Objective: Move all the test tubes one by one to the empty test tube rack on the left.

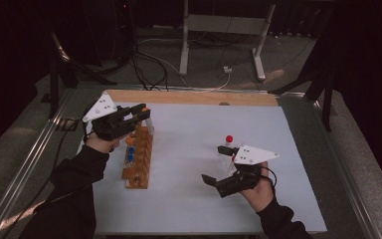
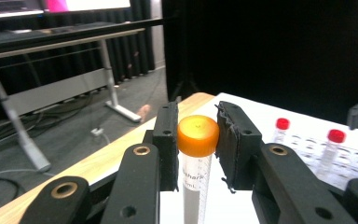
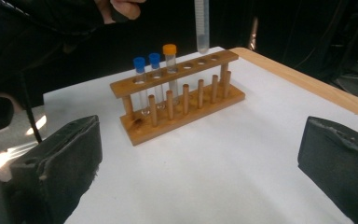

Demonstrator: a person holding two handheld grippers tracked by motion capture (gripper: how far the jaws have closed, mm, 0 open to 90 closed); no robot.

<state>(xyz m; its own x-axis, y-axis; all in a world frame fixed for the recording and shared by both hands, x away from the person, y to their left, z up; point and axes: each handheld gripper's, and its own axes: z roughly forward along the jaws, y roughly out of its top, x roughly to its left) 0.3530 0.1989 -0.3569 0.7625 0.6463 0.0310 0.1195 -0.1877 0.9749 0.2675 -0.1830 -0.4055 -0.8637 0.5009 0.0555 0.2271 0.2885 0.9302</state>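
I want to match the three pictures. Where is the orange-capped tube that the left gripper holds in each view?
High view: the held tube is upper left, at the left gripper jaw tips, over the far end of the wooden rack.
Left gripper view: lower centre, orange cap clamped between the black pads.
Right gripper view: top centre, its rounded bottom hangs above the rack.
Shared landmark: the white table mat.

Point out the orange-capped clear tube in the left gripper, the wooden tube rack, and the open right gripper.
Orange-capped clear plastic tube (image 2: 197, 135), left gripper view, on its cap.
Wooden tube rack (image 3: 177, 72), right gripper view, on its top bar.
Right gripper (image 1: 218, 165), high view, midway between its fingertips.
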